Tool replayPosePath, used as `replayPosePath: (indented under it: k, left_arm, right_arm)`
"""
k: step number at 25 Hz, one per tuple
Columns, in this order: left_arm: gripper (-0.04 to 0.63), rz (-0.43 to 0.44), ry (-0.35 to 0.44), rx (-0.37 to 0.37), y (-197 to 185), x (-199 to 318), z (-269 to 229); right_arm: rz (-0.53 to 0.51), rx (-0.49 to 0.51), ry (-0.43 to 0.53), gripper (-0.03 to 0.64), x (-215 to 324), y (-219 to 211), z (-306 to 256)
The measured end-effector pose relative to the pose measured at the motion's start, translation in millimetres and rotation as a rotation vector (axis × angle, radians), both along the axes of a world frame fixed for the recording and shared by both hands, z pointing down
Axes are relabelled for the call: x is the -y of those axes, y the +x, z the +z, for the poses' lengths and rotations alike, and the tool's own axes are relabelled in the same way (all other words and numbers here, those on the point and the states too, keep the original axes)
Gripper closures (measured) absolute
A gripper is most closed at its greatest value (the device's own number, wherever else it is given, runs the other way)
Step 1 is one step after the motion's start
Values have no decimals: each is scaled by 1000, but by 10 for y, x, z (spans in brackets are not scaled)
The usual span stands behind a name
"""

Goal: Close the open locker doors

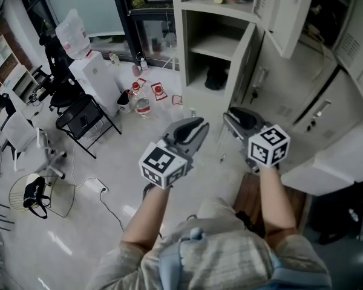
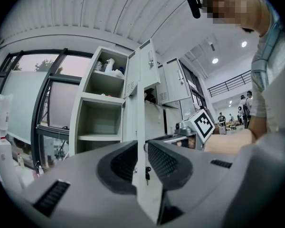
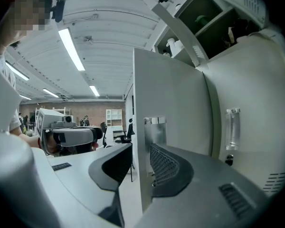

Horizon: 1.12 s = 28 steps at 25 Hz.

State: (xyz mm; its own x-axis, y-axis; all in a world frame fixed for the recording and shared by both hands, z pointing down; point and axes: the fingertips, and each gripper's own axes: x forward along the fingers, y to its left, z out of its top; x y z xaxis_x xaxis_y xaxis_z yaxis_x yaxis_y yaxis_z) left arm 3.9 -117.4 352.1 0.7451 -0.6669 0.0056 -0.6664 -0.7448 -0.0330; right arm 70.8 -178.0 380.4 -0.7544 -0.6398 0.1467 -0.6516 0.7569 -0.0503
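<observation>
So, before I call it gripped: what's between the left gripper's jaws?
The edge of the open locker door, a key hanging on it, stands between the jaws of the left gripper with a slim gap. The left gripper view shows it.

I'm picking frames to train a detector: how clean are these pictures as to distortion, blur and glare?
Head view: wide-angle, so the lockers lean; evenly lit and fairly sharp. Left gripper view: strong fisheye with black corners, the window pale and bright, the near jaws soft. Right gripper view: the same fisheye, the ceiling light glares, and the door stays sharp.
</observation>
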Motion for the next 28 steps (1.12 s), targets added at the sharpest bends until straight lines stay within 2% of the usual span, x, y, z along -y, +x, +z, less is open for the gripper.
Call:
replayPosePath:
  k: [11,28]
  left_arm:
    - [546,-18,-32,8,-104,380,123]
    - [546,-135,-49,3,-437,992,192]
  right_arm:
    - [-41,12,49,523,213,-332,26]
    - [-191,-28,94,525,679,-954,-12]
